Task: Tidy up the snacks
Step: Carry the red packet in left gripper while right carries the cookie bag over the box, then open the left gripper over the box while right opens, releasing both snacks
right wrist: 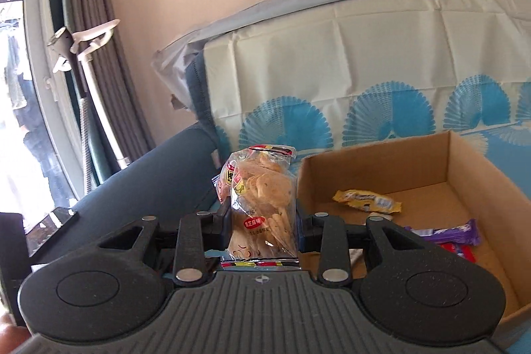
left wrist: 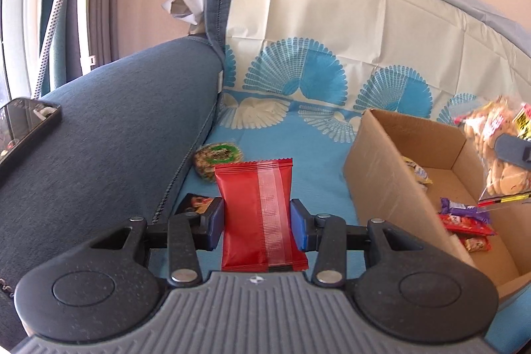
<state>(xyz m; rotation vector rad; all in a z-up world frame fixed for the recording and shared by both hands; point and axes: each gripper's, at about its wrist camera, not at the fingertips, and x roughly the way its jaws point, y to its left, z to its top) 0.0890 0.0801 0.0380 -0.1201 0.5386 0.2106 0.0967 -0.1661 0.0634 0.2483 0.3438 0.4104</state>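
My left gripper [left wrist: 257,226] is shut on a red snack packet [left wrist: 260,214], held upright above the blue cloth. My right gripper [right wrist: 264,221] is shut on a clear bag of crackers [right wrist: 262,198], held upright just left of the cardboard box [right wrist: 428,155]. The left wrist view shows the same cracker bag [left wrist: 497,151] hanging over the box [left wrist: 381,175] at the far right. Inside the box lie a yellow packet [right wrist: 368,200], a purple bar [right wrist: 461,231] and a red packet [left wrist: 468,223]. A round green-labelled snack [left wrist: 215,156] and a small dark packet [left wrist: 195,203] lie on the cloth by the armrest.
A blue sofa armrest [left wrist: 109,135] rises on the left with a phone [left wrist: 23,125] lying on it. A cream and blue patterned cloth [left wrist: 332,32] covers the seat and backrest. Curtains [right wrist: 99,62] and a window stand at the far left.
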